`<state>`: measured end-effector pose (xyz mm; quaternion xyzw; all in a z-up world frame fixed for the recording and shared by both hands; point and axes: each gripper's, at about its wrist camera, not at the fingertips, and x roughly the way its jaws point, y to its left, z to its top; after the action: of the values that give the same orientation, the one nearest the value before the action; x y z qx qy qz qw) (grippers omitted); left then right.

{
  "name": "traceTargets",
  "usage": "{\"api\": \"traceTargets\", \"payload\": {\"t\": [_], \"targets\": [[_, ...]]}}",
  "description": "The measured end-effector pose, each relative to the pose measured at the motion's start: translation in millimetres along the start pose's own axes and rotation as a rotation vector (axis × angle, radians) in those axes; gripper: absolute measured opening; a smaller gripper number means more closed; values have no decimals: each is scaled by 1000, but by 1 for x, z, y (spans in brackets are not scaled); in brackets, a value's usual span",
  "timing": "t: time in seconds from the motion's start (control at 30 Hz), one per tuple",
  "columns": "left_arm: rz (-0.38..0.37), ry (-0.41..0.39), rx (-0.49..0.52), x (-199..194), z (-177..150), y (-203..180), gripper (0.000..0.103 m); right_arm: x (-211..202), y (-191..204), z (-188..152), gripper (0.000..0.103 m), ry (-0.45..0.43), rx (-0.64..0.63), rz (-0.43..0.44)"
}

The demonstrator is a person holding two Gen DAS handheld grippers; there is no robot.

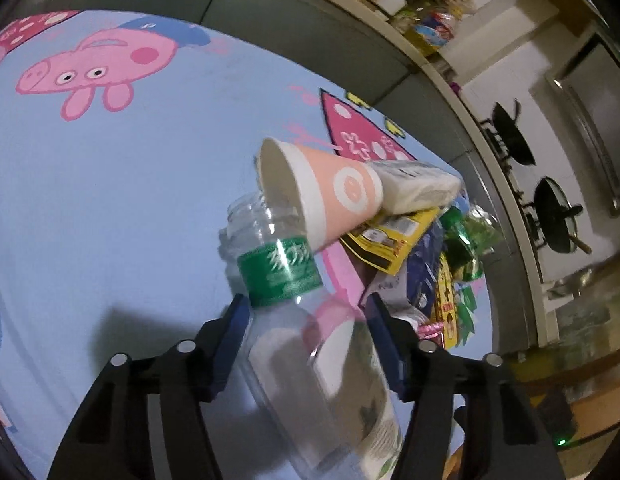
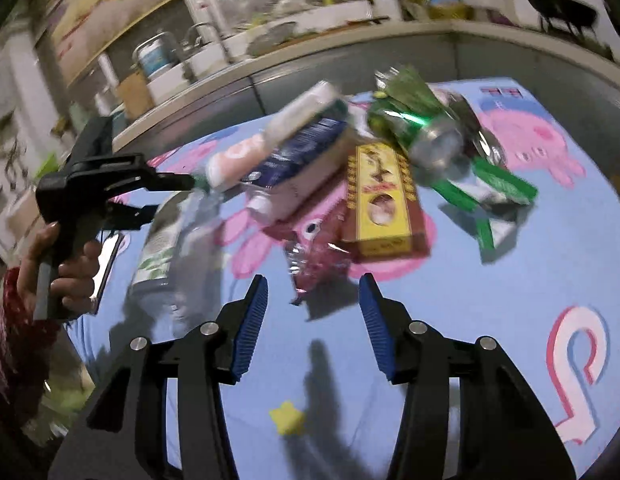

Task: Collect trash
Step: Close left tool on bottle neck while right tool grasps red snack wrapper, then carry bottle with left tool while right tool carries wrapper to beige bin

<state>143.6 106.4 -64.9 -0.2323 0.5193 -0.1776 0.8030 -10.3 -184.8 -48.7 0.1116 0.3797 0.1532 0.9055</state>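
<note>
Ahead of my right gripper (image 2: 313, 316): bare blue cloth (image 2: 489, 300), passable; beyond it, blocking: crumpled red wrapper (image 2: 310, 256), yellow box (image 2: 379, 200), green packets (image 2: 485, 184); to its left, the clear bottle (image 2: 182, 240) and my left gripper (image 2: 190, 182) barred the way.

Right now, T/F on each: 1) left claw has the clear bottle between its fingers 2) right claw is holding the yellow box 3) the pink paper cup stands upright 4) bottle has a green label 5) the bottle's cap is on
1) The clear plastic bottle sits between the left claw fingers: true.
2) The right claw holds the yellow box: false. The right claw is open and empty; the box lies on the blue cartoon tablecloth ahead of it.
3) The pink paper cup stands upright: false. It lies tipped on the trash pile.
4) The bottle has a green label: true.
5) The cap is on: false. The neck is open.
</note>
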Motion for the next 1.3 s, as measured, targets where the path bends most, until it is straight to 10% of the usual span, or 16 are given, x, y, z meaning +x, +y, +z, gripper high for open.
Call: {"api": "traceTargets", "payload": {"t": [0.23,0.37,0.73,0.97,1.3], "targets": [[-12,28,-22,12,21,3,68,8,-13,-4,48,25,33,8],[-37,55,-51,25,23,13,41,16,-10,-3,48,44,34,4],[-163,-113,-16,-55,-27,12,40,45,-19,5,48,98,108,72],[-190,-140,77,-76,-46,-31,40,53,-25,11,13,87,152,140],[-273,-109,242,-66,-44,-126,40,-22,-57,-4,10,-62,176,155]]}}
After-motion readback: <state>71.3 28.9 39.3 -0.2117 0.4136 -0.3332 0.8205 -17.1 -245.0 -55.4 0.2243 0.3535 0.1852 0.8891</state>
